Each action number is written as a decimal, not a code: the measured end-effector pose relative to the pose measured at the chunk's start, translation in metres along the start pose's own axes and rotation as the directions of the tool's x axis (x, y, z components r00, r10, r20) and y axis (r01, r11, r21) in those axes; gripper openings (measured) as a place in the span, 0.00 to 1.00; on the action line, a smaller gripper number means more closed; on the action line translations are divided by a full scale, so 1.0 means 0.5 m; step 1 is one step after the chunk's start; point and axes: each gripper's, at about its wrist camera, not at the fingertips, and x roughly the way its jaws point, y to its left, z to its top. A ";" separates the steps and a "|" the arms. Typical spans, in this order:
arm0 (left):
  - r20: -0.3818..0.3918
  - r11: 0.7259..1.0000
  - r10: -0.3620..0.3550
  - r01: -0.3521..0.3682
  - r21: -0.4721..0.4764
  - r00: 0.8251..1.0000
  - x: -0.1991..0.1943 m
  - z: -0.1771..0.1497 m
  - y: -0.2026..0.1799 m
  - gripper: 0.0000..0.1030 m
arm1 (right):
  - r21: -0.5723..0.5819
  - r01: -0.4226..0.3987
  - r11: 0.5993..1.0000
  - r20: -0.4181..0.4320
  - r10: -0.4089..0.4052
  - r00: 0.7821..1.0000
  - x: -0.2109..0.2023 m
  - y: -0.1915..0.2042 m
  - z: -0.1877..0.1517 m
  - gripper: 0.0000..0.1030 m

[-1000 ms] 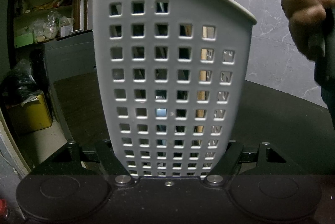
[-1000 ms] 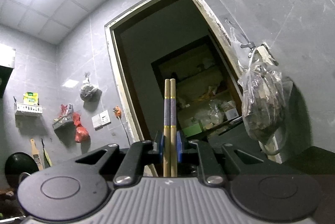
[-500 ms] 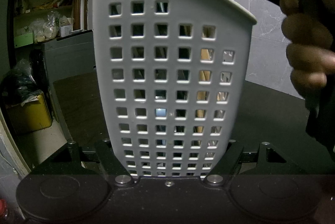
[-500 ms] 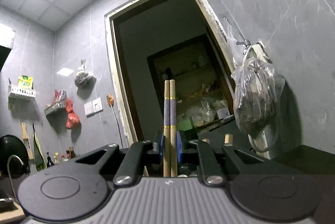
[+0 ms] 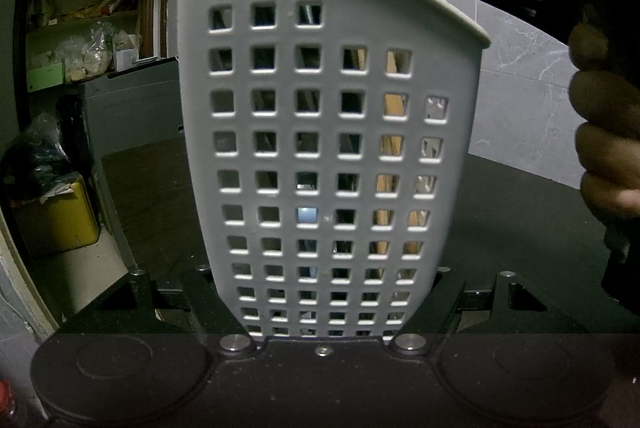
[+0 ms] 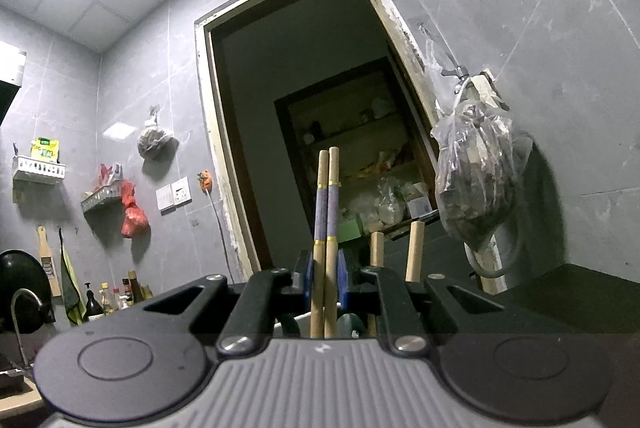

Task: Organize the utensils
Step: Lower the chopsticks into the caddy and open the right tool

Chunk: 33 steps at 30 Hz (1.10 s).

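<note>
A white perforated utensil holder (image 5: 328, 156) is clamped at its base between the fingers of the left gripper (image 5: 324, 308), and it is held upright on the dark countertop (image 5: 520, 212). Its slanted rim (image 5: 420, 2) rises toward the left of the left wrist view. Wooden handles (image 5: 394, 148) are seen through the square holes on the right side. Just above the rim, the right gripper (image 6: 325, 280) is seen in the left wrist view, with the person's hand (image 5: 604, 132) around its grip at the right edge. A pair of chopsticks (image 6: 326, 228) is pinched upright between its narrow-set blue pads (image 6: 343, 278). In the right wrist view, two wooden handle tops (image 6: 414, 250) are seen just to the right of the chopsticks, close to the gripper's fingers. Open countertop is left to the right of the holder.
</note>
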 end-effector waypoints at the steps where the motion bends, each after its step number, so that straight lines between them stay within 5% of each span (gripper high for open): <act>1: 0.000 1.000 0.000 0.000 0.000 1.000 0.000 0.000 0.000 0.73 | -0.002 0.001 1.000 0.003 -0.001 1.000 -0.002 0.000 0.001 0.14; 33: 0.001 1.000 0.000 0.000 -0.004 1.000 -0.003 -0.001 0.000 0.73 | -0.060 0.010 0.998 -0.026 -0.011 1.000 -0.008 0.019 -0.017 0.18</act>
